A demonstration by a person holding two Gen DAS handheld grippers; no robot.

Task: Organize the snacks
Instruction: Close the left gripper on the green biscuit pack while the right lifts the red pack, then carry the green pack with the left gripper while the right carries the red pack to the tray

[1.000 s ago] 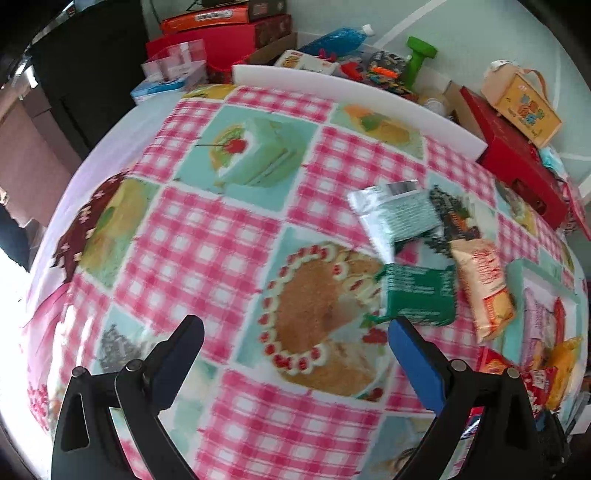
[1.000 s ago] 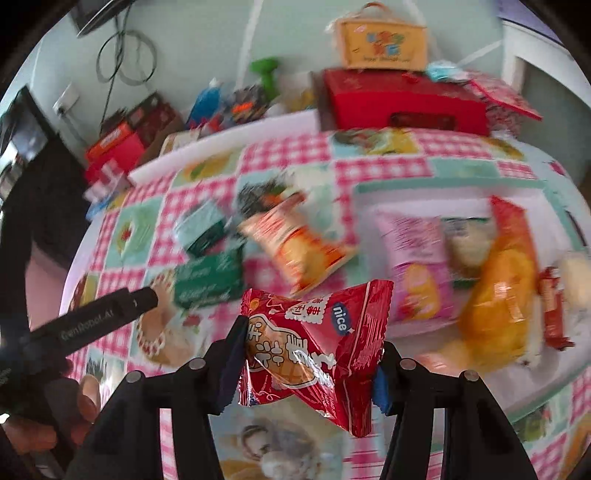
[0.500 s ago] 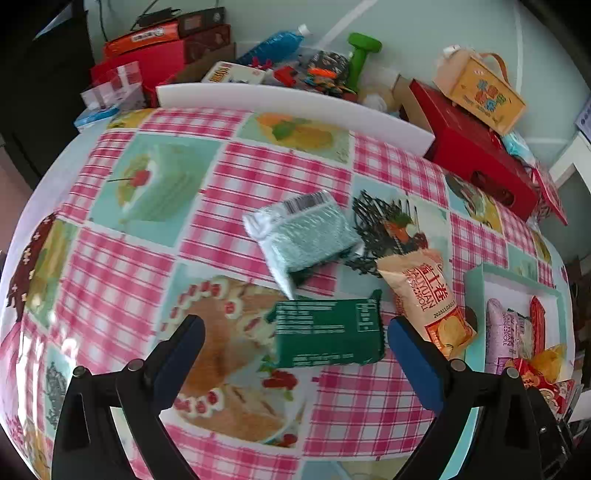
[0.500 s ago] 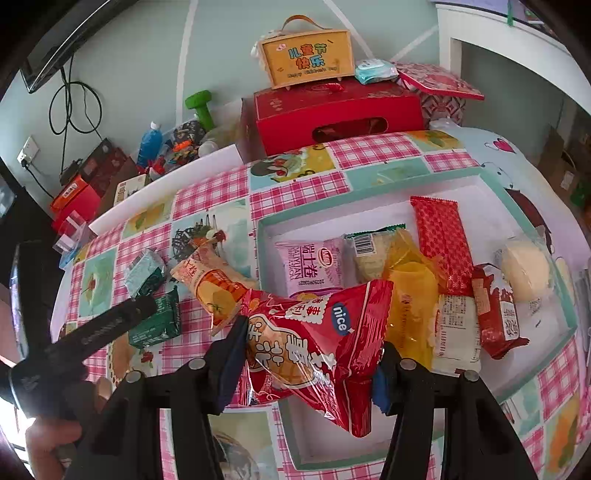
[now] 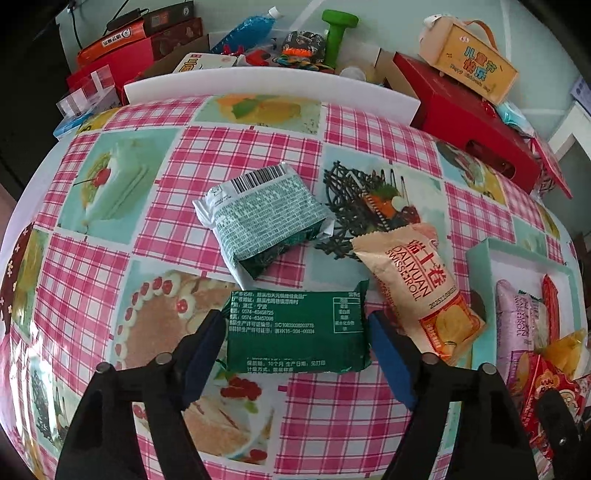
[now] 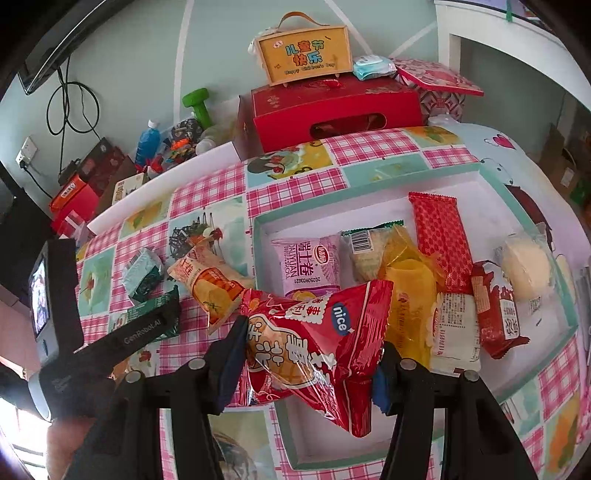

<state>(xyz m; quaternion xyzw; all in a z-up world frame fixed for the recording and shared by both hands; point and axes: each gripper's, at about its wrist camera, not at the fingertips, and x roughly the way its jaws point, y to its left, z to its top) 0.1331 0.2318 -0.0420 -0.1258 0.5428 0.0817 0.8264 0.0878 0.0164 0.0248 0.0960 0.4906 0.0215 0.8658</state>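
Observation:
A dark green packet (image 5: 295, 332) lies flat on the checked tablecloth, and my left gripper (image 5: 295, 339) is shut on it, one finger touching each end. Beyond it lie a pale green packet (image 5: 266, 218) and an orange swiss-roll packet (image 5: 417, 291). My right gripper (image 6: 310, 354) is shut on a red snack bag (image 6: 314, 339), held above the front left corner of the mint-rimmed tray (image 6: 369, 177). In the tray lie a purple roll packet (image 6: 306, 262), a yellow packet (image 6: 406, 280), a long red packet (image 6: 439, 236) and several others.
A white board (image 5: 258, 83) edges the table's far side. Behind it stand a red box (image 6: 332, 107), a yellow gift case (image 6: 303, 55), a green dumbbell (image 5: 336, 33), a blue bottle (image 6: 147, 142) and cartons. The left tool's body (image 6: 55, 295) is at the right wrist view's left.
My left gripper has moved forward and down to the dark green packet, and its jaws have narrowed onto it. My right gripper has carried the red bag right, over the tray.

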